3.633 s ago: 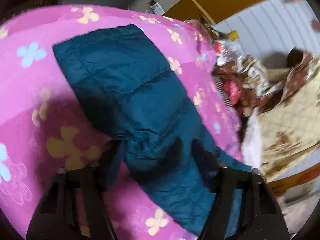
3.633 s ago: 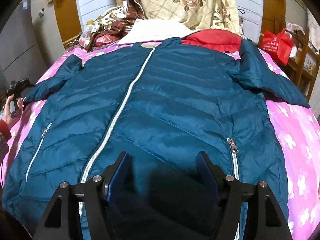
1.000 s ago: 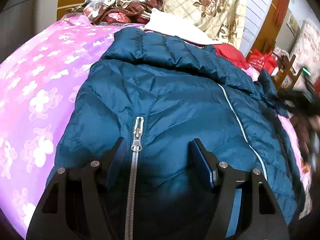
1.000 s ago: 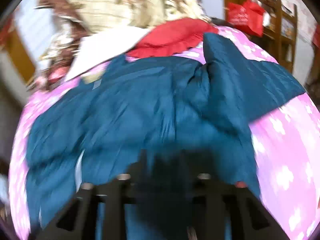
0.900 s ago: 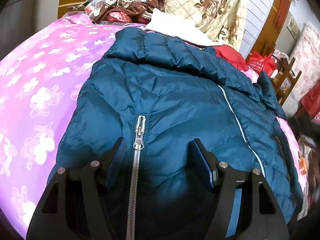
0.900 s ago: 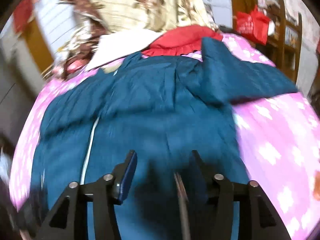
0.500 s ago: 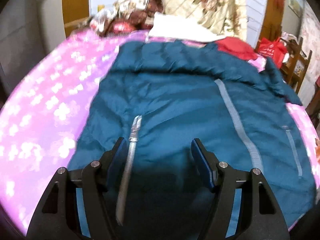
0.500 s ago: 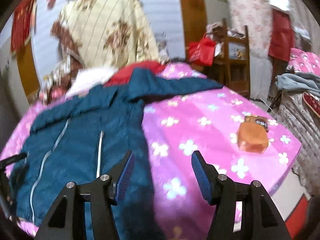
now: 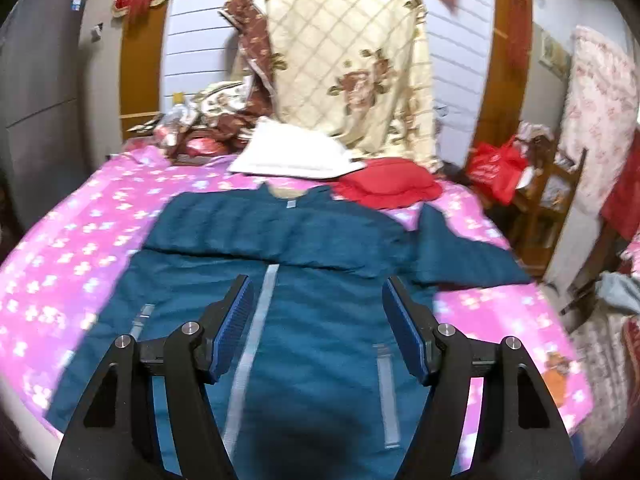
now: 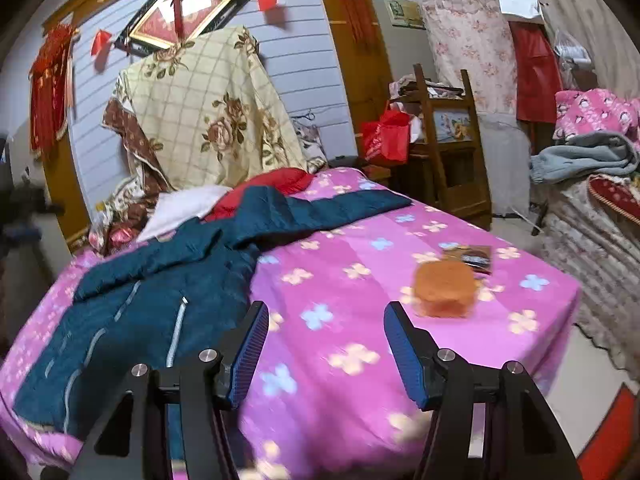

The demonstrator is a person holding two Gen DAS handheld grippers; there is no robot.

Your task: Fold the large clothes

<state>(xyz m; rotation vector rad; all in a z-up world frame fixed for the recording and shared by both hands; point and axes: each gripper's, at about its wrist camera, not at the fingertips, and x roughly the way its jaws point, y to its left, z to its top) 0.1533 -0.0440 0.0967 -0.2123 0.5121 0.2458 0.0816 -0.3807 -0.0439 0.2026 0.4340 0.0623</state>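
A large teal puffer jacket (image 9: 304, 320) lies front up on the pink flowered bed (image 9: 80, 248). Its left sleeve is folded across the chest below the collar. Its right sleeve (image 9: 460, 252) sticks out to the right. My left gripper (image 9: 318, 320) is open and empty, held above the jacket's lower half. My right gripper (image 10: 326, 344) is open and empty, above the bare pink sheet (image 10: 360, 320) to the right of the jacket (image 10: 152, 300). The outstretched sleeve (image 10: 332, 208) reaches toward the bed's far right edge.
An orange cloth bundle (image 10: 444, 288) and a small dark packet (image 10: 472, 258) lie on the bed's right part. A red cloth (image 9: 388, 188), a white pillow (image 9: 292, 152) and a floral quilt (image 9: 352, 60) are at the head. A wooden chair (image 10: 448, 140) stands to the right.
Both grippers have pulled back and up from the jacket. The left sleeve, spread out earlier, now lies folded across the chest. The right gripper swung right, over bare sheet.
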